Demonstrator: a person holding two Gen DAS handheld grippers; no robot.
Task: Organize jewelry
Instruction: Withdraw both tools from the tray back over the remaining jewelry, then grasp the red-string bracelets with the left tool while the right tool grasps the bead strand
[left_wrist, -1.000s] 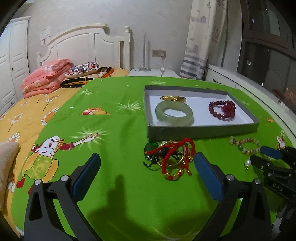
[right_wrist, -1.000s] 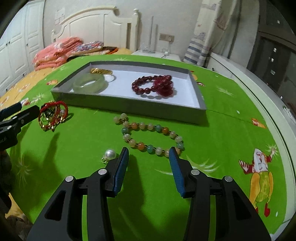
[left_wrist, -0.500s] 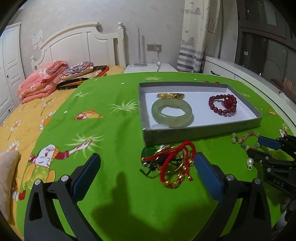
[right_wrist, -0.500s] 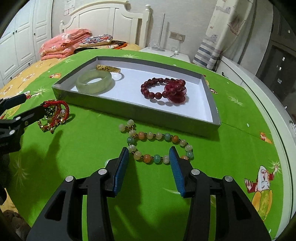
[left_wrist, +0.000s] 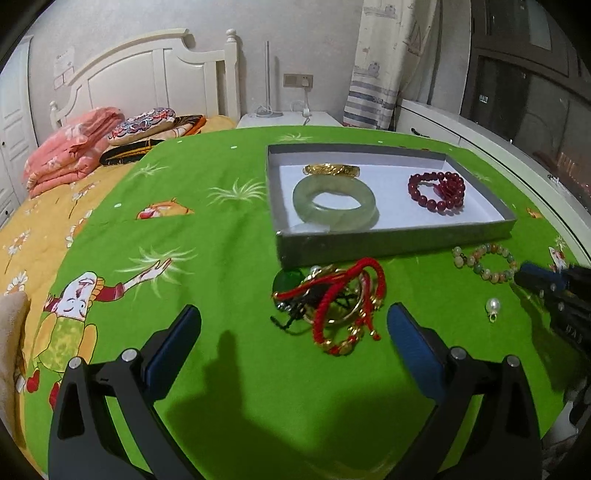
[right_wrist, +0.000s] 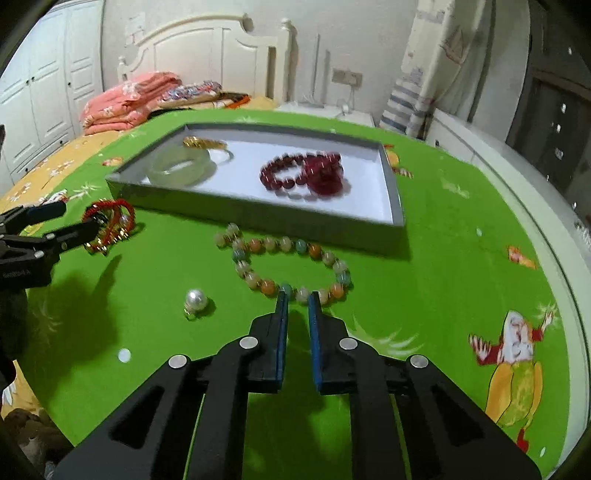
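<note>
1. The grey tray (right_wrist: 258, 218), shallow with a white floor, lies flat on the green cloth ahead of you.
2. The pale green jade bangle (left_wrist: 334, 203) lies flat in the tray's left half.
3. The gold bracelet (left_wrist: 331, 170) sits just behind the bangle, near the tray's far wall.
4. The dark red bead bracelet (right_wrist: 303, 173) lies bunched in the tray's right half.
5. The multicoloured bead strand (right_wrist: 284, 266) lies looped on the cloth just in front of the tray.
6. The single pearl pendant (right_wrist: 195, 299) rests on the cloth left of that strand.
7. The tangle of red cord and gold bracelets (left_wrist: 332, 302) lies outside the tray, by its near left corner.
</note>
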